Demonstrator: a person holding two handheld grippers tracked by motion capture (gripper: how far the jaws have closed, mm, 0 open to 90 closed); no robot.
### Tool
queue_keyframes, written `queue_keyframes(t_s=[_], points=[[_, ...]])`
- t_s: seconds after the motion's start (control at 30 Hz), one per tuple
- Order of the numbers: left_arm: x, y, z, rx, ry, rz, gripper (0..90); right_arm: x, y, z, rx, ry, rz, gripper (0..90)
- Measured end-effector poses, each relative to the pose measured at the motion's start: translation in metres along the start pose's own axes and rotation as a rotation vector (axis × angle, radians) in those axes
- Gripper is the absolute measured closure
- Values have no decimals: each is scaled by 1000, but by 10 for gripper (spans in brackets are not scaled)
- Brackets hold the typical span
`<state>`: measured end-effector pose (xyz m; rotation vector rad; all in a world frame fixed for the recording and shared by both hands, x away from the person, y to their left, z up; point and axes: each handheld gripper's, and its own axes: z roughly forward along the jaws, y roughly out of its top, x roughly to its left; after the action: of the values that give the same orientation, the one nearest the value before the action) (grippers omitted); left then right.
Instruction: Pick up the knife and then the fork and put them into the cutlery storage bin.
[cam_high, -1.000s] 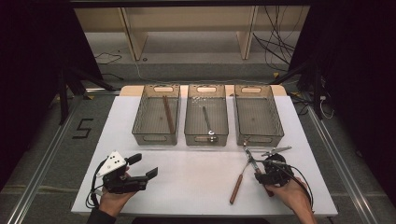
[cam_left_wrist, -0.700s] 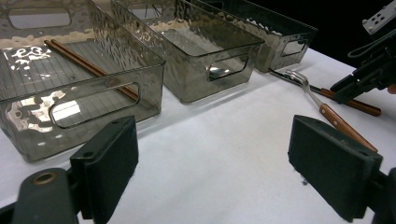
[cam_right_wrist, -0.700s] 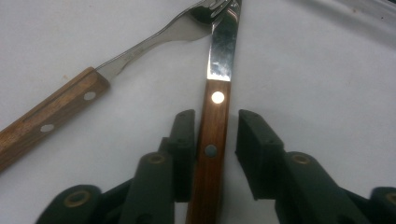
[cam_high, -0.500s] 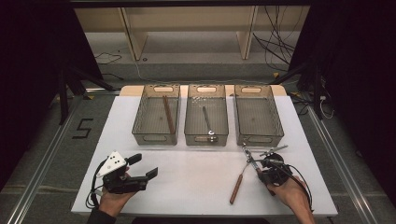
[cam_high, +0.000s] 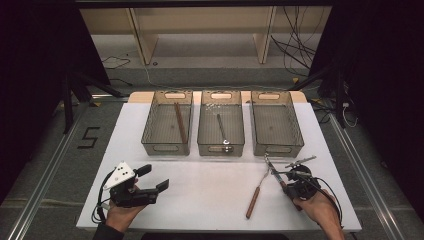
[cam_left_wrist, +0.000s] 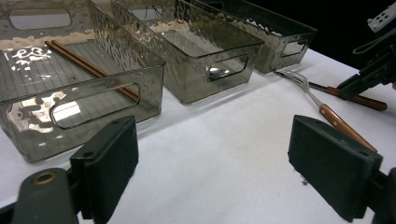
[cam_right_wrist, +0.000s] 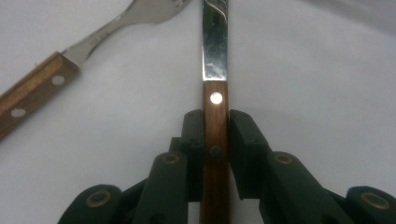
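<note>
A knife (cam_right_wrist: 215, 56) with a wooden handle lies on the white table (cam_high: 200, 185), blade pointing toward the bins. My right gripper (cam_right_wrist: 215, 119) has just been closing and now its pads press both sides of the knife's handle. In the high view that right gripper (cam_high: 283, 181) sits at the front right, the knife (cam_high: 270, 165) reaching out ahead of it. A wooden-handled fork (cam_high: 257, 189) lies just left of it, also seen as the fork (cam_right_wrist: 70, 51). My left gripper (cam_high: 151, 179) rests at the front left, open with nothing between its jaws, as the left gripper (cam_left_wrist: 212, 158) view confirms.
Three clear grey bins stand in a row at the back: the left bin (cam_high: 151, 136) holds chopsticks (cam_high: 180, 122), the middle bin (cam_high: 202, 137) holds a spoon (cam_high: 221, 129), and the right bin (cam_high: 296, 134) has nothing in it. Shelving and cables lie beyond the table.
The right gripper's jaws have drawn in onto the knife handle, with the hand barely shifting. The left hand and the fork have stayed put.
</note>
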<state>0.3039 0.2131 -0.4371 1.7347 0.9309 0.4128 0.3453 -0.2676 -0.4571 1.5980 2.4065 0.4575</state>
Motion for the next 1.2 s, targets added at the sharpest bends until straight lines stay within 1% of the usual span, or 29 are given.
queue_keyframes(t_s=[0.1, 0.2, 0.4, 0.63, 0.8, 0.97, 1.07, 1.2], points=[[0, 0, 0, 0, 0, -1, 157, -4, -6, -4, 8, -12, -16, 772], [0, 0, 0, -1, 1, 0, 157, -7, -11, -8, 7, -9, -25, 772], [0, 0, -1, -5, 2, -3, 157, -10, -15, -15, -5, 14, -29, 773], [0, 0, 0, -4, 2, -4, 157, -8, -16, -25, -29, 31, -40, 773], [0, 0, 0, -3, 2, -3, 157, -5, -15, -35, -62, 60, -57, 773], [0, 0, 0, -3, 3, -3, 157, -2, -13, -44, -100, 100, -64, 773], [0, 0, 0, -4, 3, -3, 157, -1, -8, -51, -135, 110, -68, 773], [0, 0, -1, -11, 3, 1, 157, -6, 3, -59, -185, 109, -61, 772]])
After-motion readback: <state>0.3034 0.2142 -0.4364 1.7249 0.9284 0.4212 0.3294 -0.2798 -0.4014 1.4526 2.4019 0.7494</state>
